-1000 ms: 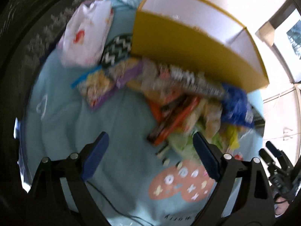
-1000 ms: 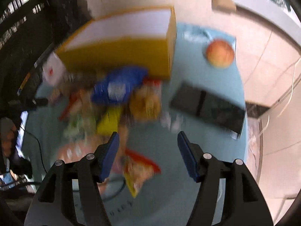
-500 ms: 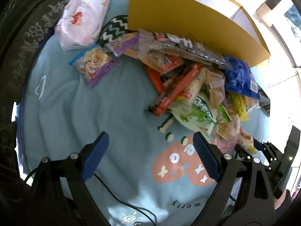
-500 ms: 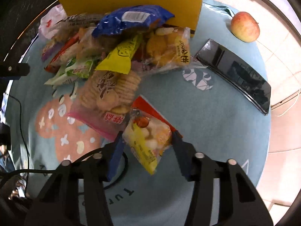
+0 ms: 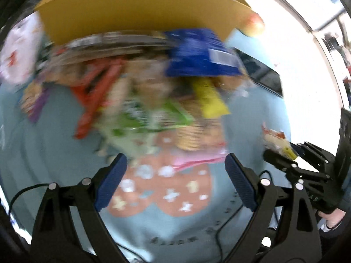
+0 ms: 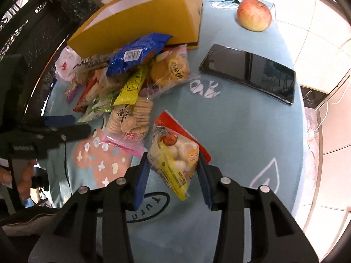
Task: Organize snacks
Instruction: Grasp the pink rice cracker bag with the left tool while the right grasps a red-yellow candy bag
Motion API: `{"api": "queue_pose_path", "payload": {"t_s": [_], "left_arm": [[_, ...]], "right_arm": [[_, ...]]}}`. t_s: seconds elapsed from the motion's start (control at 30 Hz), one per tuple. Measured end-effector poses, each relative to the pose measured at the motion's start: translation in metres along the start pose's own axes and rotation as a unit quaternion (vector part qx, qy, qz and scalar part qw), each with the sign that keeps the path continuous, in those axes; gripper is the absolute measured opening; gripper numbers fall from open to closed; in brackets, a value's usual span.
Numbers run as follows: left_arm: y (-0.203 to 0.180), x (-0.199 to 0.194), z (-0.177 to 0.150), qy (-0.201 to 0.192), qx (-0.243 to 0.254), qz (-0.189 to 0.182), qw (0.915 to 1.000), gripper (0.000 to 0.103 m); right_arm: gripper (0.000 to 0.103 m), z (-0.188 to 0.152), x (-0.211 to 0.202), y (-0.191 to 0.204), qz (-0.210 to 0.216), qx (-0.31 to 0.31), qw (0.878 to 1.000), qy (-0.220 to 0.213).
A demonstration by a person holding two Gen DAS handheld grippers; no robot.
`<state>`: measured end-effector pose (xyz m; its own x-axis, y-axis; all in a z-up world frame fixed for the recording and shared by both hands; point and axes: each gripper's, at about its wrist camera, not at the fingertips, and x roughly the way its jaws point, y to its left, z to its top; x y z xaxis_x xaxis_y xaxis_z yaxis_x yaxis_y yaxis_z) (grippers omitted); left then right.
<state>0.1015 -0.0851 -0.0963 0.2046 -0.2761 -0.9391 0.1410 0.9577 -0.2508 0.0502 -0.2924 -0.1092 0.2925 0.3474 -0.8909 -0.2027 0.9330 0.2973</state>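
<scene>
Right gripper [image 6: 173, 175] closes onto the yellow-and-red snack packet [image 6: 175, 155], first pick started.
Its jaws were wider a second ago; now both pads sit against the packet's sides, packet resting on the blue tablecloth [image 6: 241, 135], apart from the snack pile [image 6: 129, 83] by the yellow box [image 6: 140, 28]. Left gripper [image 5: 175, 182] has swept over toward the pile, jaws wide, holding nothing; view blurred. Box looks like the destination, nothing visibly sorted yet.
</scene>
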Motion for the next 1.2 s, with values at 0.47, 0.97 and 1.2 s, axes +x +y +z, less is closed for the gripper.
{"api": "queue_pose_path", "payload": {"t_s": [0.47, 0.97, 1.2], "left_arm": [[-0.080, 0.028, -0.002, 0.065, 0.018, -0.028, 0.9973, 0.091], [-0.071, 0.086, 0.037, 0.037, 0.043, 0.045, 0.9974, 0.084], [-0.081, 0.090, 0.033, 0.029, 0.065, 0.082, 0.9941, 0.048]], "right_arm": [[0.043, -0.012, -0.019, -0.031, 0.008, 0.010, 1.000, -0.006], [0.043, -0.012, -0.017, -0.051, 0.016, 0.019, 1.000, -0.004], [0.043, -0.009, -0.024, -0.047, 0.013, 0.015, 1.000, -0.014]]}}
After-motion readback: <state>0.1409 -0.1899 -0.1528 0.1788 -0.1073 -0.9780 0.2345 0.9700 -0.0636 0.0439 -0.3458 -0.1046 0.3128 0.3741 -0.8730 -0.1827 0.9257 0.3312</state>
